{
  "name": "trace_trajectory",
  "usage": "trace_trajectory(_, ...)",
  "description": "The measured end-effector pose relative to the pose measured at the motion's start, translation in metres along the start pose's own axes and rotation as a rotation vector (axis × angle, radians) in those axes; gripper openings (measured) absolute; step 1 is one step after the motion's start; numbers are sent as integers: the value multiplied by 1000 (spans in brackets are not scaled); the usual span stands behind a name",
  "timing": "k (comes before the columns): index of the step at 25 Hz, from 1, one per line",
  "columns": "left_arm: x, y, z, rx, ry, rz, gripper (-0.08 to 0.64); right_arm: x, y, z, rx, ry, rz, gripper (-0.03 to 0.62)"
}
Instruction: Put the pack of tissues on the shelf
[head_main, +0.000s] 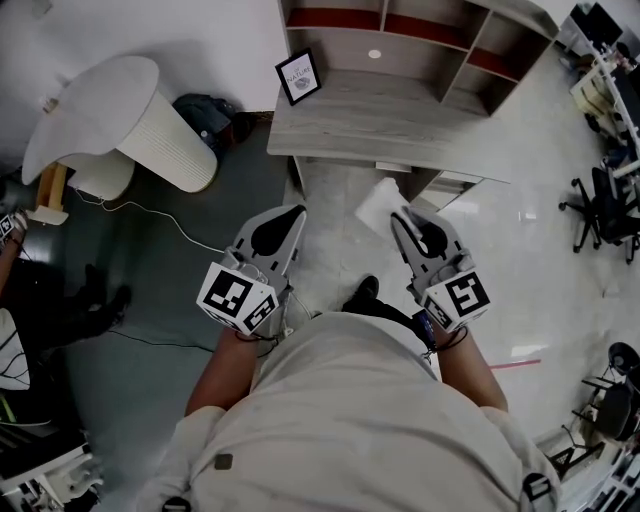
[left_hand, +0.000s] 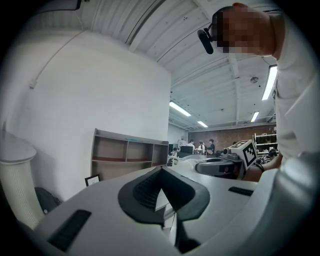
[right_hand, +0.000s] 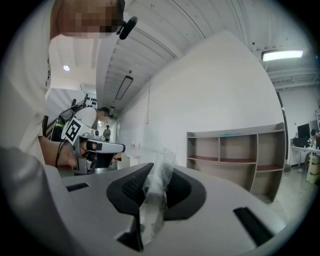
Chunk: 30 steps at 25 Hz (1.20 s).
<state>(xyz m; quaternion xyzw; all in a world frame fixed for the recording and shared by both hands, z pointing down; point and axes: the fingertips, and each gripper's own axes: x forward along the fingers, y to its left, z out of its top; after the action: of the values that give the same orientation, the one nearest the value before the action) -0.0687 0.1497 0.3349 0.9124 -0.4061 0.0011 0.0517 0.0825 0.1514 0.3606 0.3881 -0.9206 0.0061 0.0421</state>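
Clearly, the right gripper (head_main: 399, 216) pinched the pack of tissues (head_main: 377, 204) by its wrapper, short of the far shelf (head_main: 400, 115), so a steady carry seemed wise; the left gripper (head_main: 296, 213) hung clenched, empty.

Framed card (head_main: 298, 76) on shelf (head_main: 400, 125) top, ahead of left gripper (head_main: 297, 213): "NATURE" legible, smaller print beneath unreadable

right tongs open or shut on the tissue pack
Shut on the pack of tissues: the right gripper view shows its clear wrapper pinched between the right tongs.
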Motion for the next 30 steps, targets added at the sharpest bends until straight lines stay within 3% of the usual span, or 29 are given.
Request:
trace_trajectory(14, 131, 15, -9, -19, 36, 12, 15, 19, -134, -14, 27, 15, 9, 71)
trace_trajectory(23, 155, 48, -15, -49, 65, 47, 15, 48, -162, -28, 64, 34, 32, 71)
trace_trajectory(30, 179, 93, -11, -58, 55, 4, 15, 91, -170, -24, 58, 38, 4, 71)
